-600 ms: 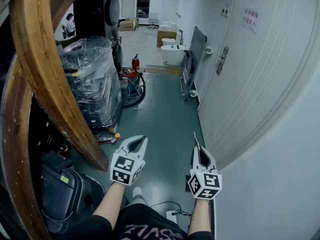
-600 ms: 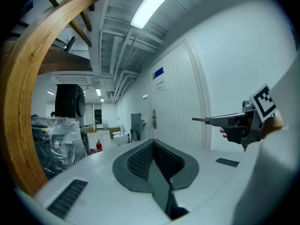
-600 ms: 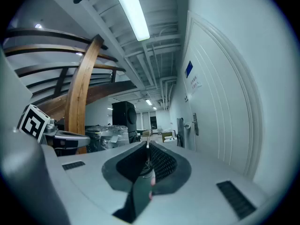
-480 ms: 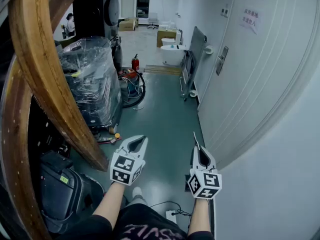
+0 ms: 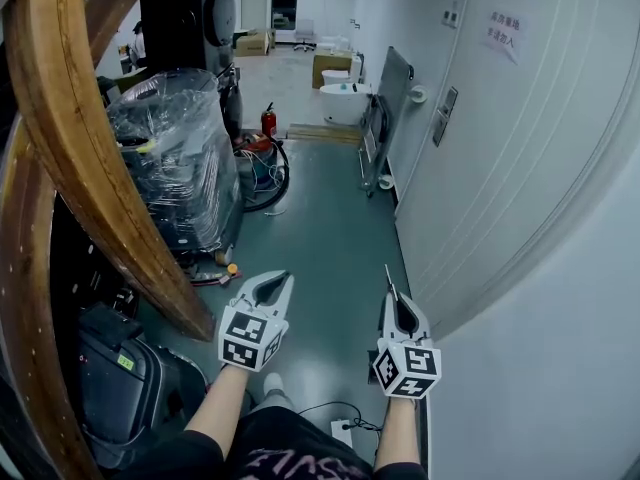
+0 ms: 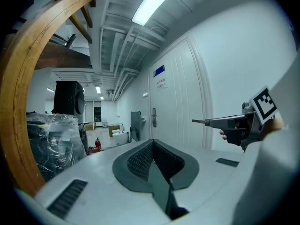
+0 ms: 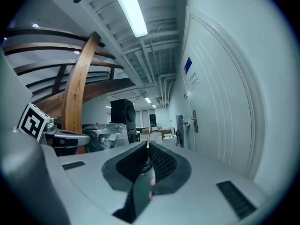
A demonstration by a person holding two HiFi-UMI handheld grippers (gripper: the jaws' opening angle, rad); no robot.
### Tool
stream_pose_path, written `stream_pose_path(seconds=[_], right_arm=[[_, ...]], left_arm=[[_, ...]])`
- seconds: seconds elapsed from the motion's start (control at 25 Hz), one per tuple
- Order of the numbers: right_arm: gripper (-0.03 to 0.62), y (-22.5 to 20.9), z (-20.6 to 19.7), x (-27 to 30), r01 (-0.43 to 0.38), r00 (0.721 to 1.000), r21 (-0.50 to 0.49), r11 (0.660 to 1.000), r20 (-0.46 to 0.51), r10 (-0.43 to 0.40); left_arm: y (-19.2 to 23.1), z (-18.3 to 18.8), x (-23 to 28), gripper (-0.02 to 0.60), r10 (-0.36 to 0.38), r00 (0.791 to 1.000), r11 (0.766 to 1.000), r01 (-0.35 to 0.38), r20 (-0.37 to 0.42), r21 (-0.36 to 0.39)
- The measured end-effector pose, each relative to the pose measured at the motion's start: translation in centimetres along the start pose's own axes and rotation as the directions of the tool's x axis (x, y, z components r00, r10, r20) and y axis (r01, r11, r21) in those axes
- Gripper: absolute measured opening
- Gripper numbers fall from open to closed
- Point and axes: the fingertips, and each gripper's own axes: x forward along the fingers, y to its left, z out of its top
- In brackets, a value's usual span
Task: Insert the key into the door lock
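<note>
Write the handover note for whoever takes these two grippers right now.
Left gripper: shut, nothing between its jaws.
Right gripper: shut on the thin metal key, blade sticking out forward.
The white door is on the right. Its dark lock plate with handle is further down the corridor, well ahead of the key.
Done: key is in the grip.
Left: approach the door, line the blade up with the keyhole, insert. The keyhole is too small to make out from here.

White door (image 5: 520, 148), teal-green floor (image 5: 320, 238)
</note>
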Motion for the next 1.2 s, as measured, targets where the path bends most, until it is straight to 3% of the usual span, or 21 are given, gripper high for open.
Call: stream_pose_path(seconds=[0.36, 1.0, 1.2], right_arm=[[0.08, 0.0, -0.7, 4.1, -0.019, 1.0, -0.001, 1.0, -0.015, 0.019], [0.08, 3.2, 2.0, 18.5, 0.01, 1.0, 0.009, 1.0, 0.001, -0.01], [0.08, 3.9, 2.2, 21.1, 0.013, 1.0, 0.019, 1.0, 0.004, -0.013]], left_arm=[[2.7, -1.4, 2.9, 0.011, 0.008, 1.0, 1.0, -0.008, -0.024, -0.022], [15.0, 0.2, 10.9, 0.011, -0.031, 0.999, 0.999, 0.031, -0.025, -0.019], [17.1, 0.1, 12.5, 0.012, -0.048, 0.998, 0.999, 0.048, -0.029, -0.012]])
